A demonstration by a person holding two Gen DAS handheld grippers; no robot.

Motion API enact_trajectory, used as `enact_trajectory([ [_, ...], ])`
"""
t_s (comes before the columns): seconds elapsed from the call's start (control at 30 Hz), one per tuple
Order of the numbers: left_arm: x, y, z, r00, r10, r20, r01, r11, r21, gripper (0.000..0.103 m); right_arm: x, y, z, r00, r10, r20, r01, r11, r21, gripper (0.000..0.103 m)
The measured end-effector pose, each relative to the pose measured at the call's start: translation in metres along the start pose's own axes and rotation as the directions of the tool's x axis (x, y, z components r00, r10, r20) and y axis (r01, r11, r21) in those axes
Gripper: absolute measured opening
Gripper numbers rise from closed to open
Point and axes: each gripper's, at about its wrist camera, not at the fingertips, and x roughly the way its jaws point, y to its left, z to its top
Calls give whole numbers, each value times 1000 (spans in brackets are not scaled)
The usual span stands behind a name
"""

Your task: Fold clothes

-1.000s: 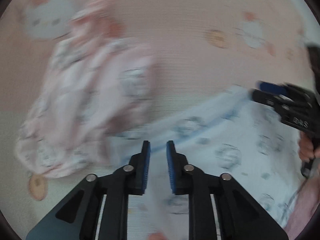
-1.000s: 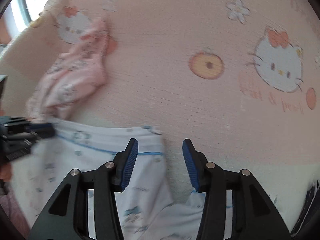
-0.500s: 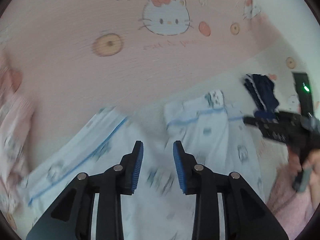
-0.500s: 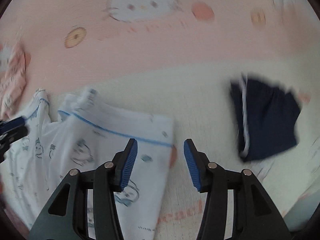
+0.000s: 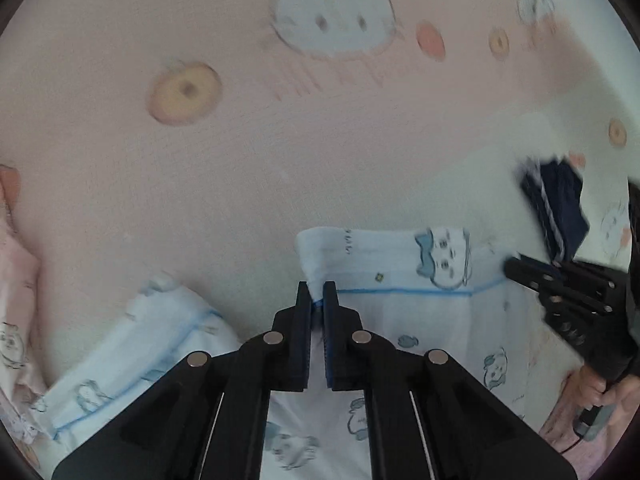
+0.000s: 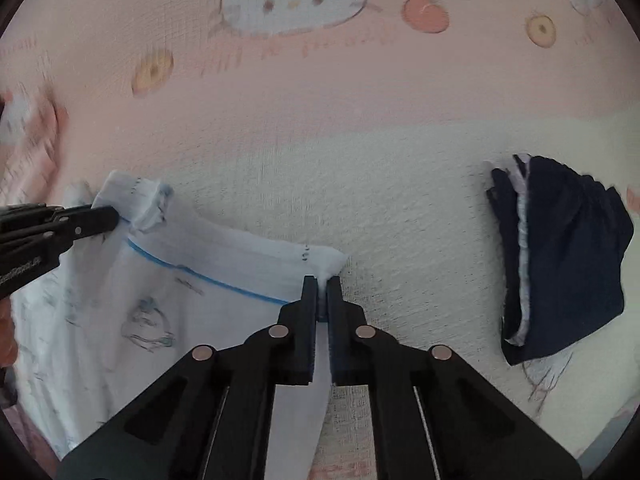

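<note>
A light blue garment [image 5: 408,312] with cartoon prints and a blue stripe lies on the pink and cream bedsheet; it also shows in the right wrist view [image 6: 168,304]. My left gripper [image 5: 317,294] is shut on the left corner of its hem. My right gripper [image 6: 321,288] is shut on the hem's right corner. The right gripper shows at the right of the left wrist view [image 5: 520,270], and the left gripper at the left of the right wrist view [image 6: 108,218].
A folded dark navy garment [image 6: 560,256] lies to the right on the cream part of the sheet [image 6: 400,184]; it also shows in the left wrist view [image 5: 556,204]. A pink printed garment [image 5: 12,280] lies at the far left. Another part of the blue garment [image 5: 132,352] lies lower left.
Both grippers were open and moving right over the blue garment. Now both have closed on the two corners of its hem.
</note>
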Motion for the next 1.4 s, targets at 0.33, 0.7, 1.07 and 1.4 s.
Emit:
enact_trajectory([
  [0.33, 50, -17, 34, 997, -82, -1, 82, 997, -7, 5, -36, -55, 2, 989, -97, 114, 80, 986, 145, 3],
  [0.7, 18, 4, 29, 993, -51, 103, 59, 995, -76, 37, -35, -34, 8, 952, -253, 172, 249, 967, 49, 35],
  [1.07, 6, 18, -42, 995, 24, 95, -26, 999, 26, 37, -18, 121, 38, 959, 282, -16, -268, 891, -367, 36],
  [1.4, 23, 49, -29, 938, 320, 131, -311, 946, -87, 24, 27, 153, 35, 981, 188, 41, -153, 892, -425, 36],
])
